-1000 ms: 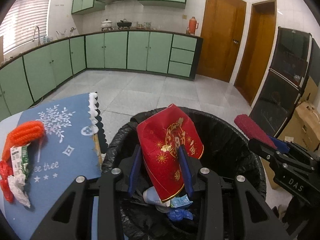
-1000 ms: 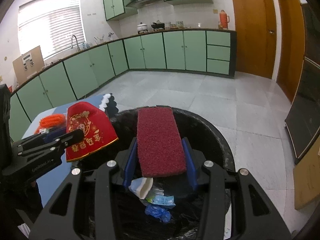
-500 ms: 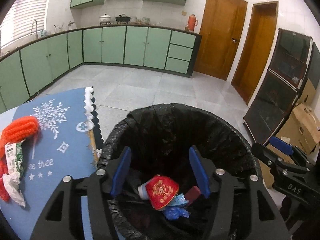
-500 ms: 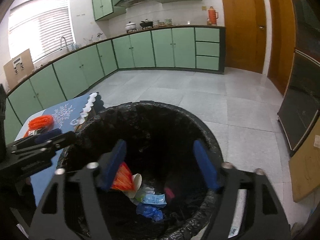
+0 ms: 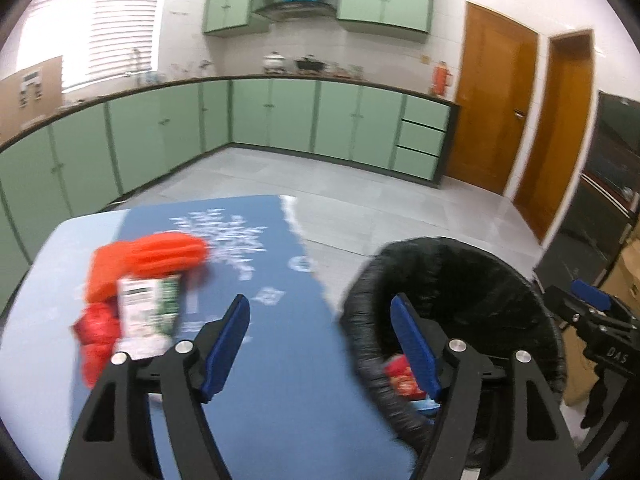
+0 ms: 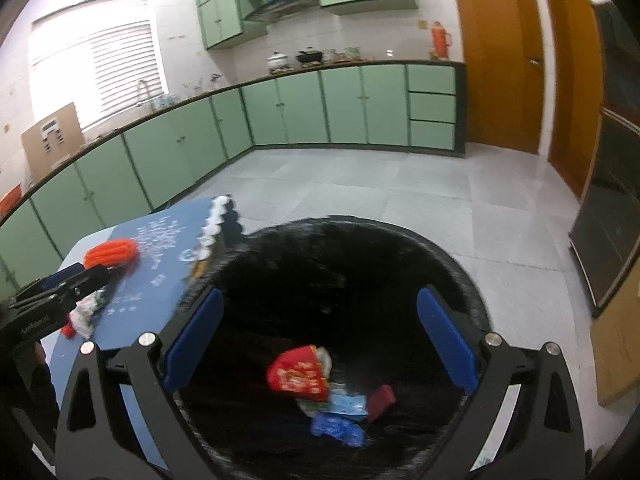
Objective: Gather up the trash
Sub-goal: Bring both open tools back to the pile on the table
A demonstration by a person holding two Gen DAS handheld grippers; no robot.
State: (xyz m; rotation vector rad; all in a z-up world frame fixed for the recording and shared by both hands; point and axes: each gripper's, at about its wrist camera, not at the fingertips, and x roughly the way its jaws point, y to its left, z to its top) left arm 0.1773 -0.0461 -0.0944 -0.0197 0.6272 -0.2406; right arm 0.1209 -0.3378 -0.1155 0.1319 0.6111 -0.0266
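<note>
A black-lined trash bin [image 6: 344,264] stands beside the blue table [image 5: 288,360]. Inside it lie a red packet [image 6: 298,376], a dark red sponge [image 6: 382,400] and blue and white scraps. My right gripper [image 6: 320,340] is open and empty above the bin. My left gripper [image 5: 320,344] is open and empty, straddling the table's right edge and the bin rim [image 5: 360,344]. On the table to its left lie an orange knitted item [image 5: 160,256], a green-and-white wrapper [image 5: 148,312] and a red crumpled piece [image 5: 96,340].
Green cabinets [image 5: 280,120] line the far walls, with grey tiled floor [image 6: 360,184] between. Wooden doors [image 5: 492,96] are at the right. A dark glass cabinet [image 6: 612,208] and cardboard boxes [image 5: 628,272] stand right of the bin.
Both grippers opened and dropped the red packet and the sponge into the bin. The left gripper then swung left over the table; the right stays over the bin.
</note>
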